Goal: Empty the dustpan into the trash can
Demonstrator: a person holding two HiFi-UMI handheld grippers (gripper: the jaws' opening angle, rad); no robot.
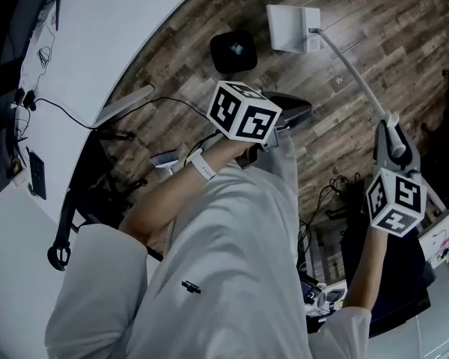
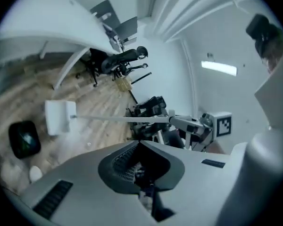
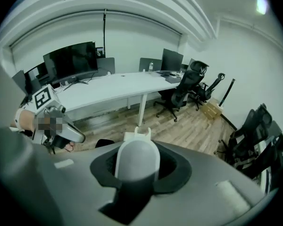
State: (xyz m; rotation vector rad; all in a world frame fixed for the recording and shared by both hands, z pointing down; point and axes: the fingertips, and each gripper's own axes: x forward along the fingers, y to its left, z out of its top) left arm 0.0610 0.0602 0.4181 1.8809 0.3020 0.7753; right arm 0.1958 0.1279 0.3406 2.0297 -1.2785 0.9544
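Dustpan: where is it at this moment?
In the head view the dustpan is at top centre, over the wood floor, just right of the black trash can; its long handle runs down-right into the right hand-held gripper.

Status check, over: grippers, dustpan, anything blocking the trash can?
Copy: left gripper shut; right gripper shut on dustpan, by its handle. Pan end beside trash can, not over it. Nothing between them.

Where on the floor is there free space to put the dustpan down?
In the head view, bare wood floor lies right of the dustpan, and also between the trash can and the white desk. It is crowded at the lower right, among the cables.
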